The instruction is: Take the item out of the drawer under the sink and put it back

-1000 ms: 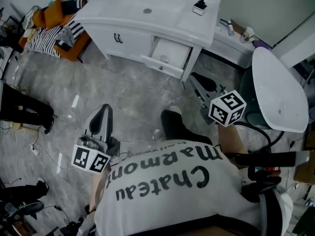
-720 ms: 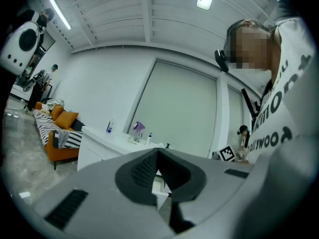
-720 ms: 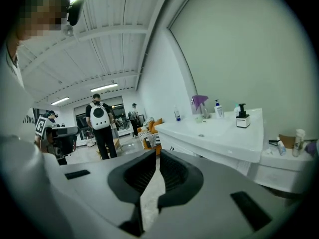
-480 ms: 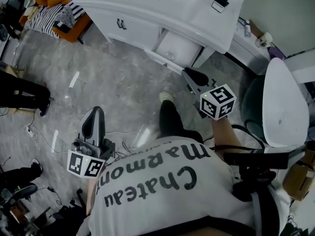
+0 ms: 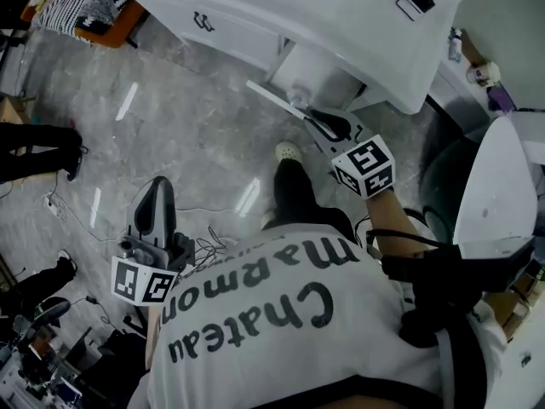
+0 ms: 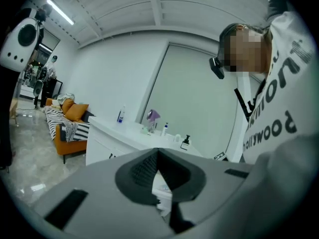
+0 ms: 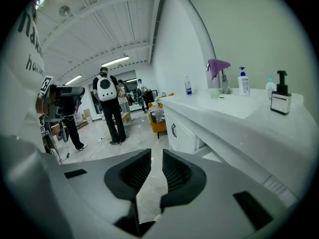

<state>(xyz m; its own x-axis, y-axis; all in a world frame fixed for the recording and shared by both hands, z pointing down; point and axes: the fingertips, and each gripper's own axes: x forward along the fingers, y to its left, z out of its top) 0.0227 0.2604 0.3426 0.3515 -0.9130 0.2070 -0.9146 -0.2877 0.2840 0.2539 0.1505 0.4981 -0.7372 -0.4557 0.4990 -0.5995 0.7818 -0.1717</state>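
A white sink cabinet [image 5: 341, 24] runs along the top of the head view, its drawer [image 5: 317, 73] pulled out. A small clear item [image 5: 298, 95] lies at the drawer's front edge. My right gripper [image 5: 312, 118] points at that front, close to the item. Its jaws are opening, with a narrow gap and nothing between them; in the right gripper view [image 7: 156, 159] only floor shows through the gap. My left gripper [image 5: 157, 204] hangs low at the left over the floor, far from the cabinet. In the left gripper view [image 6: 158, 154] its jaws meet at the tips and hold nothing.
A black pump bottle [image 5: 419, 0] stands on the counter, with more bottles [image 7: 242, 81] by the basin. A white rounded chair [image 5: 494, 194] is at the right. Cables [image 5: 213, 247] lie on the marble floor. People [image 7: 107, 108] stand further back, near an orange sofa [image 6: 70, 118].
The view has drawn closer to the cabinet. My right gripper has moved forward to the drawer's front edge. The left gripper stays low at the left.
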